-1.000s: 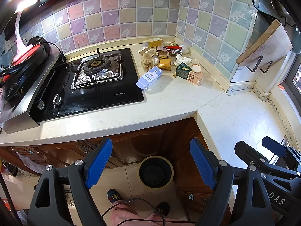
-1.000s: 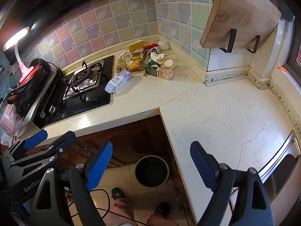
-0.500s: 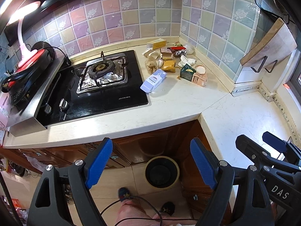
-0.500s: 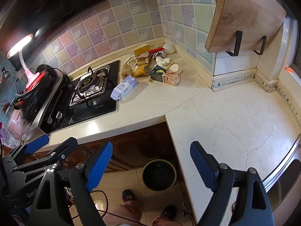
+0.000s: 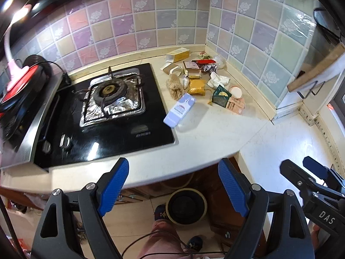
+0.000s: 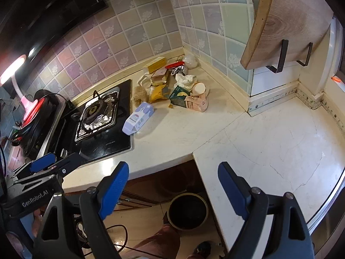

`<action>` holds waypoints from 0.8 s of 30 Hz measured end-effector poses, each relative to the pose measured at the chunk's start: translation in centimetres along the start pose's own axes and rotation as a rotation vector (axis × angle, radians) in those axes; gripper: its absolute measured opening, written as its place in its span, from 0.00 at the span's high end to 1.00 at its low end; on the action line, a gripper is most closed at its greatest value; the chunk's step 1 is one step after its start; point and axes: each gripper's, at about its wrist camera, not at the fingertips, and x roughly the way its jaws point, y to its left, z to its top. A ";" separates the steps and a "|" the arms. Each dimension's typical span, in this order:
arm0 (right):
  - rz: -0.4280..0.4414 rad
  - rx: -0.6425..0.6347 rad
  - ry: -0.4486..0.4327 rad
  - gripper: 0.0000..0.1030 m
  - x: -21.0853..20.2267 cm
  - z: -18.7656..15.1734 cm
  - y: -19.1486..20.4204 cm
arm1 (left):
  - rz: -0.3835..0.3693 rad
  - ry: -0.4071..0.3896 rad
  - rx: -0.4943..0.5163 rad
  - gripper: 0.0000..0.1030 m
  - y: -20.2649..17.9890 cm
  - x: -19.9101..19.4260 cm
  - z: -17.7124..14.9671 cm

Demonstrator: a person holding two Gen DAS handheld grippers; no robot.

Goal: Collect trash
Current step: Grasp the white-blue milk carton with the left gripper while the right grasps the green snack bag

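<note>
A black gas hob [image 5: 103,116] with a foil-lined burner [image 5: 111,101] fills the left centre of the pale surface [image 5: 215,133]. Pastel floral tiles [image 5: 138,26] line the wall above; a wooden cutting board [image 6: 289,21] hangs on brackets at upper right. A pink lamp [image 5: 13,43] glows at upper left.

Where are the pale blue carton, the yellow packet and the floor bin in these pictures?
pale blue carton [image 5: 179,113]: left wrist view, printed top face.
yellow packet [image 5: 196,87]: left wrist view, flat middle.
floor bin [image 6: 188,210]: right wrist view, dark inside.

Both tongs, left [image 5: 173,185] and right [image 6: 172,186], have advanced over the counter [image 5: 215,133] edge.
</note>
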 end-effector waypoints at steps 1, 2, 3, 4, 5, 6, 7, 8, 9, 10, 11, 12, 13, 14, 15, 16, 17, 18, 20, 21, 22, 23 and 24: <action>-0.009 0.013 0.003 0.16 0.6 0.6 -0.2 | -0.017 0.013 0.015 0.19 0.3 1.4 1.5; -0.022 0.023 0.007 0.17 1.2 1.2 -0.4 | -0.031 0.023 0.029 0.19 0.5 2.6 2.6; -0.038 0.033 0.011 0.16 2.0 1.8 -0.6 | -0.042 0.031 0.043 0.19 0.7 3.7 3.6; -0.049 0.039 0.014 0.16 2.8 2.4 -0.7 | -0.048 0.035 0.049 0.19 0.7 4.3 4.0; -0.058 0.042 0.020 0.17 3.8 3.0 -0.9 | -0.060 0.050 0.077 0.19 0.7 6.2 5.4; -0.068 0.044 0.028 0.17 4.8 3.8 -1.1 | -0.062 0.054 0.086 0.19 0.7 6.8 5.7; -0.074 0.044 0.033 0.17 5.9 4.5 -1.3 | -0.065 0.070 0.122 0.19 0.5 9.0 7.0; -0.079 0.037 0.036 0.17 7.0 5.3 -1.5 | -0.064 0.084 0.145 0.19 0.5 10.7 7.7; -0.093 0.022 0.039 0.17 8.3 6.1 -1.7 | -0.061 0.099 0.159 0.19 0.5 12.1 8.3; -0.105 0.006 0.041 0.17 9.4 6.7 -1.8 | -0.063 0.110 0.168 0.19 0.6 13.1 8.4; -0.111 -0.014 0.045 0.17 10.6 7.4 -2.0 | -0.072 0.144 0.182 0.19 0.5 15.7 9.4; -0.115 -0.035 0.050 0.17 11.8 8.1 -2.0 | -0.076 0.156 0.182 0.19 0.6 16.6 9.5; -0.119 -0.057 0.052 0.17 12.9 8.8 -2.1 | -0.081 0.175 0.182 0.19 0.7 18.0 9.9; -0.125 -0.079 0.051 0.17 14.1 9.5 -2.2 | -0.090 0.213 0.172 0.19 0.8 20.4 10.6; -0.134 -0.099 0.052 0.17 15.1 10.2 -2.2 | -0.095 0.220 0.167 0.19 0.7 21.1 10.5; -0.141 -0.120 0.051 0.17 16.0 10.7 -2.1 | -0.103 0.241 0.161 0.19 0.7 22.8 11.0; -0.141 -0.144 0.047 0.17 16.9 11.2 -2.0 | -0.109 0.256 0.159 0.19 0.8 23.9 11.3; -0.140 -0.172 0.046 0.17 17.8 11.7 -2.0 | -0.117 0.264 0.160 0.19 0.7 24.6 11.5; -0.135 -0.217 0.053 0.17 19.4 12.4 -2.0 | -0.132 0.280 0.164 0.19 0.5 25.9 11.8; -0.124 -0.232 0.065 0.17 20.3 12.7 -2.2 | -0.139 0.289 0.164 0.19 0.4 26.5 12.0; -0.118 -0.238 0.080 0.18 21.2 13.0 -2.3 | -0.145 0.298 0.163 0.19 0.2 26.9 12.0; -0.111 -0.240 0.099 0.18 21.9 13.2 -2.6 | -0.155 0.309 0.162 0.19 -0.1 27.6 12.2; -0.100 -0.238 0.114 0.18 22.5 13.4 -3.0 | -0.162 0.316 0.163 0.19 -0.2 28.0 12.3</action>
